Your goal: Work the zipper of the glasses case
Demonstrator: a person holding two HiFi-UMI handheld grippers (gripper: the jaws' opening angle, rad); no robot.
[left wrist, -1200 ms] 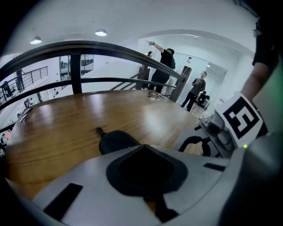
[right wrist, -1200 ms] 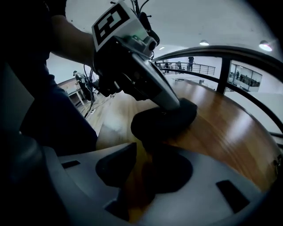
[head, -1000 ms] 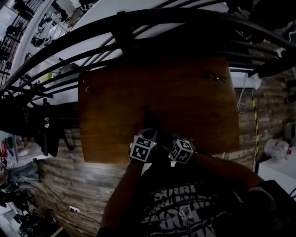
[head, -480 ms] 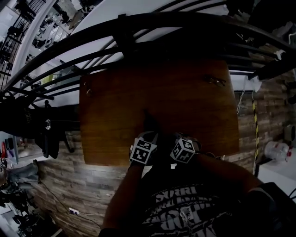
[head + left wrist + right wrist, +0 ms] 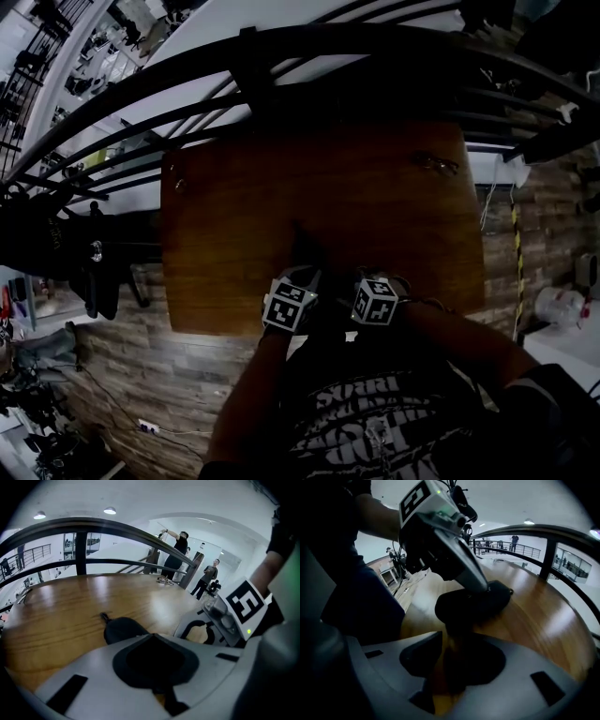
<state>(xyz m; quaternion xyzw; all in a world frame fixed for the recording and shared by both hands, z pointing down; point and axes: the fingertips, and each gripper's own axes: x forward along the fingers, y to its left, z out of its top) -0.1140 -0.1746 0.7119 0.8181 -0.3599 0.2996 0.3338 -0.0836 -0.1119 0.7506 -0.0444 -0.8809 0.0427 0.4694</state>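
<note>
Dark and soft-looking, the glasses case (image 5: 468, 604) lies on the wooden table (image 5: 543, 616) straight ahead of your right gripper (image 5: 450, 644); its long axis runs away from the jaws and slightly to their right. Those jaws have just been opening and stand about half apart, pads pressing on nothing; a dark strip off the case's near end sits in the gap, but I cannot tell whether it is the zipper pull. Your left gripper (image 5: 487, 588) is closed tight, tips down on the case's top, farther along than the right; the right is nearer the near end, so I judge any pull should follow that axis.
</note>
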